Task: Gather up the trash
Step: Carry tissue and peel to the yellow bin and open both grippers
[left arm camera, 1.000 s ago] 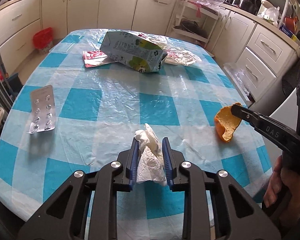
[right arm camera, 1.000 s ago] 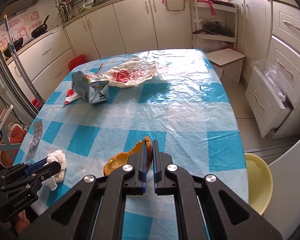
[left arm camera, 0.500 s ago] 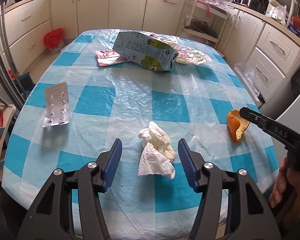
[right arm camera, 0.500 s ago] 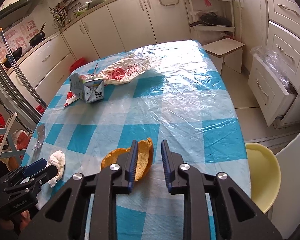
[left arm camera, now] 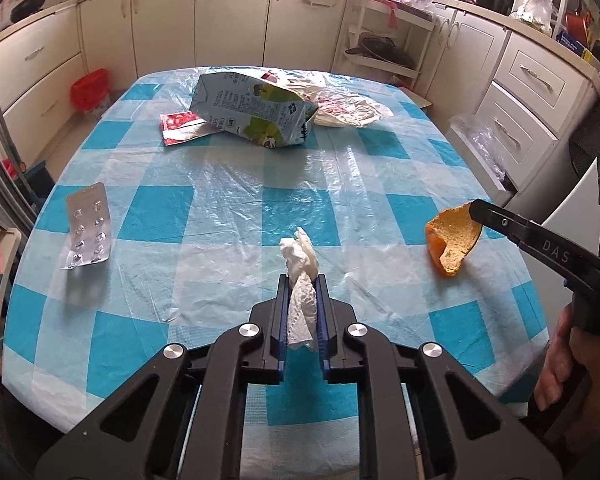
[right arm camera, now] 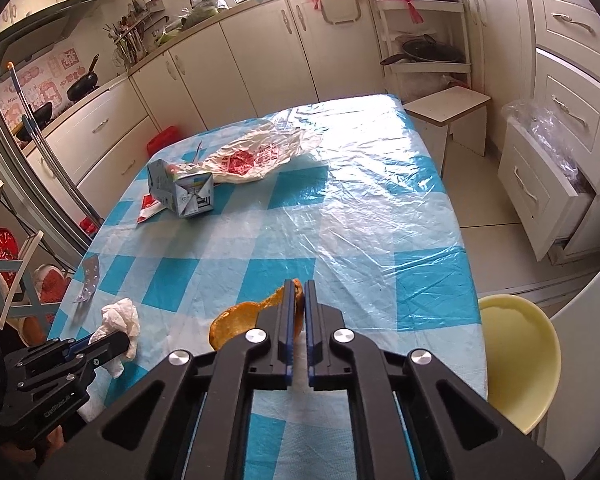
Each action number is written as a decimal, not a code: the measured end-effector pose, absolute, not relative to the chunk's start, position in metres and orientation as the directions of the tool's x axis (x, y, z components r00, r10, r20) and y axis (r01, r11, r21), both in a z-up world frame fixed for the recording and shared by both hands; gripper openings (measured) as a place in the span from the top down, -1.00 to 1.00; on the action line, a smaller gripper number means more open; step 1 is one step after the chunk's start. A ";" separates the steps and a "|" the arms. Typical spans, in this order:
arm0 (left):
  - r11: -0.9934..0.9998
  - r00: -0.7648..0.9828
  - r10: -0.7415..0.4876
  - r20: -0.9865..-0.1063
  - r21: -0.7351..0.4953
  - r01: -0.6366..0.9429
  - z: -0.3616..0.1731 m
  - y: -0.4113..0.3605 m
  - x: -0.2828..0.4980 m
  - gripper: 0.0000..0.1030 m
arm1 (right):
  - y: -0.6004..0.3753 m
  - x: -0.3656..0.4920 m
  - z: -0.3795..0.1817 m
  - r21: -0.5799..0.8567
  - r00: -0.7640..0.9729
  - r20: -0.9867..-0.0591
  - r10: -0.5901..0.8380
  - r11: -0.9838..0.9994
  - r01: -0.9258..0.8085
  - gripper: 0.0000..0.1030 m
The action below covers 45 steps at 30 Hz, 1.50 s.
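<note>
The crumpled white paper tissue, loose between spread jaws half a second ago, is now being clamped by the closing left gripper. Rightward, the curved orange peel has been re-pinched by the right gripper. Both pieces seem ready for lifting.

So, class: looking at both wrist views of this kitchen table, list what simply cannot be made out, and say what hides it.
- Lower part of the crumpled white paper towel: left wrist view, hidden between the closing jaws of the left gripper.
- Print on the silver blister pill pack: too small in both views.
- Contents of the open white drawer: right wrist view, covered by a crinkled clear bag.
- Near edge of the orange peel: behind the right gripper.
</note>
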<state>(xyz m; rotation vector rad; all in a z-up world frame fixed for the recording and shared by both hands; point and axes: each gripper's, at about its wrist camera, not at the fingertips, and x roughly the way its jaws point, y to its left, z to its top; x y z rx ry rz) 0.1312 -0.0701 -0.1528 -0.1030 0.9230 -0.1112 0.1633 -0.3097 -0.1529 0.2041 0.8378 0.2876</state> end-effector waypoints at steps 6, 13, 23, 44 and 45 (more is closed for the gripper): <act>0.987 0.618 -0.155 -0.771 -0.142 0.070 -0.139 -0.078 0.128 0.78 | -0.317 0.160 -0.146 0.307 0.654 -0.676 0.339 0.937 -0.169 0.90; 0.982 0.631 -0.187 -0.753 -0.159 0.102 -0.123 -0.091 0.125 0.78 | -0.332 0.154 -0.133 0.302 0.700 -0.643 0.310 0.943 -0.140 0.90; 0.971 0.635 -0.238 -0.735 -0.178 0.158 -0.108 -0.120 0.127 0.78 | -0.364 0.147 -0.119 0.275 0.768 -0.602 0.219 0.960 -0.058 0.90; 0.955 0.625 -0.292 -0.724 -0.184 0.233 -0.098 -0.155 0.126 0.78 | -0.428 0.131 -0.109 0.229 0.817 -0.577 0.002 0.960 0.160 0.90; 0.955 0.625 -0.292 -0.724 -0.184 0.233 -0.098 -0.155 0.126 0.78 | -0.429 0.131 -0.110 0.227 0.816 -0.578 -0.005 0.960 0.167 0.90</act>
